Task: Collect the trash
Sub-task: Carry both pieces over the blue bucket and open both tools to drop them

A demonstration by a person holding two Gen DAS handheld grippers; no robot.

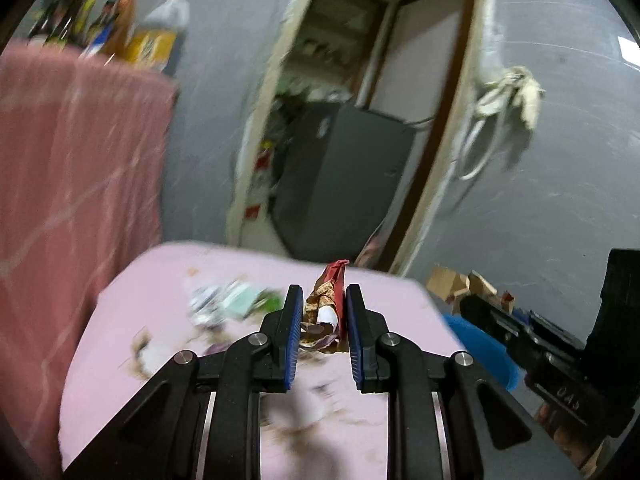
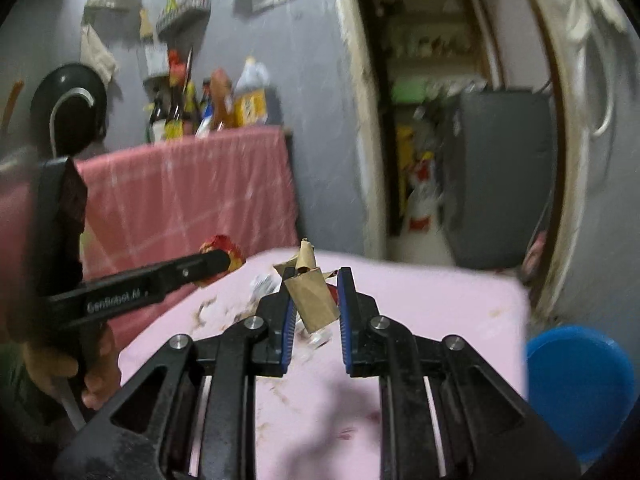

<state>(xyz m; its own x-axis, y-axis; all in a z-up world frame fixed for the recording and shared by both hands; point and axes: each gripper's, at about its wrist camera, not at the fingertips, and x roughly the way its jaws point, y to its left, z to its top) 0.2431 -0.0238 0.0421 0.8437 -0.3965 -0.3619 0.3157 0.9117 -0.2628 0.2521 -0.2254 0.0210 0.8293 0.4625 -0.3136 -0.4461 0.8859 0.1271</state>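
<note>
1. The left gripper (image 1: 320, 312) has its jaws clamped on a crumpled red and gold wrapper (image 1: 329, 300), lifted above the pink table (image 1: 160, 300). I would keep this grip firm, because the foil looks slippery and only its lower part sits between the pads.
2. More trash (image 1: 228, 300) lies on the table just left of this gripper; it is blurred, so I cannot say what it is.
3. The right gripper (image 2: 314, 300) holds a folded piece of brown paper (image 2: 310, 294). The paper touches the left pad, but a gap shows at the other, so I cannot tell if the jaws pinch it fully. It is better to close more before carrying.
4. The blue bin (image 2: 580, 388) stands beside the right edge of the table, lower than the top. I judge both pieces should go there.
5. Room: the pink hanging cloth (image 1: 72, 180) is near on the left, and the two grippers are near each other, so one should move first, over the right edge.
</note>
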